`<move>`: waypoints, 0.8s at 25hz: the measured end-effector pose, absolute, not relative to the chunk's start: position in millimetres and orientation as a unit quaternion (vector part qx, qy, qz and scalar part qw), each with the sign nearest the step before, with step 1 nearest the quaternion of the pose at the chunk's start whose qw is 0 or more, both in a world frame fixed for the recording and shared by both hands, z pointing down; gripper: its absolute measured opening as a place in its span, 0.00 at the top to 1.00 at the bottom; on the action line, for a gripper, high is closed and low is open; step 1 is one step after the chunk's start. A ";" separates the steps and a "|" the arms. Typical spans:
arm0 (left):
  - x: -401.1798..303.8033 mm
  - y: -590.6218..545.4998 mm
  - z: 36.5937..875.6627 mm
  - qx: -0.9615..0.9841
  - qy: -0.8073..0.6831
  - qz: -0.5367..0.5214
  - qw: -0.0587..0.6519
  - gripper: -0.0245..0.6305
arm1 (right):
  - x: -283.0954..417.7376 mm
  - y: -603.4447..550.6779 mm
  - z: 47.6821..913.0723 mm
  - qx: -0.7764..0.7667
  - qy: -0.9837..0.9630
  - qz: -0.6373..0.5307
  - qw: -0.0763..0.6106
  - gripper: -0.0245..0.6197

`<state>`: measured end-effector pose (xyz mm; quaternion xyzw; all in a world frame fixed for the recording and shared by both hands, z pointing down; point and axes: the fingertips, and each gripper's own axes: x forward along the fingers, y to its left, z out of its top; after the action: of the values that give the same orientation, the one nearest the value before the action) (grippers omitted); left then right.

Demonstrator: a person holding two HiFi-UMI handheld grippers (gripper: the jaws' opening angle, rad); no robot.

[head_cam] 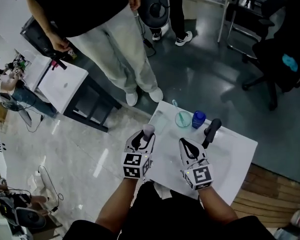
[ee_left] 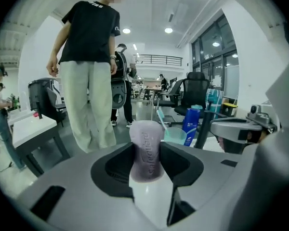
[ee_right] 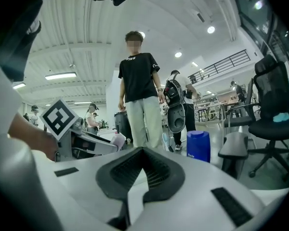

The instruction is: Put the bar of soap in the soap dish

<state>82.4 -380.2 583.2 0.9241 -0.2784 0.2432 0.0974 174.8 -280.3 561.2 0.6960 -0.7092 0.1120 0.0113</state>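
A pale lilac bar of soap stands upright between the pads of my left gripper, which is shut on it. In the head view the soap pokes out of the left gripper above the near left part of the white counter. Just beyond it, a clear shallow soap dish lies at the counter's far left corner. My right gripper hovers beside the left one. Its jaws are shut with nothing in them. The left gripper view does not show the dish.
A teal cup with a toothbrush, a blue bottle and a black faucet stand along the counter's far edge. A person in light trousers stands beyond the counter. A black office chair is at the far right.
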 end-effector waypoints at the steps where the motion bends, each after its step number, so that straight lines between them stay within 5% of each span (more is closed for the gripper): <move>1: 83.1 -386.4 588.2 0.921 -0.281 0.251 0.101 0.67 | 176.9 -281.4 561.8 0.697 -0.708 0.114 0.002 0.94; 20: 134.6 -426.9 673.4 0.891 -0.182 0.398 0.122 0.67 | 183.4 -285.5 588.4 0.745 -0.653 0.130 0.041 0.94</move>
<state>134.6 -426.9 673.4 0.8910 -0.1815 0.3978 0.1225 183.4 -285.5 588.4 0.7447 -0.6534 0.1297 0.0413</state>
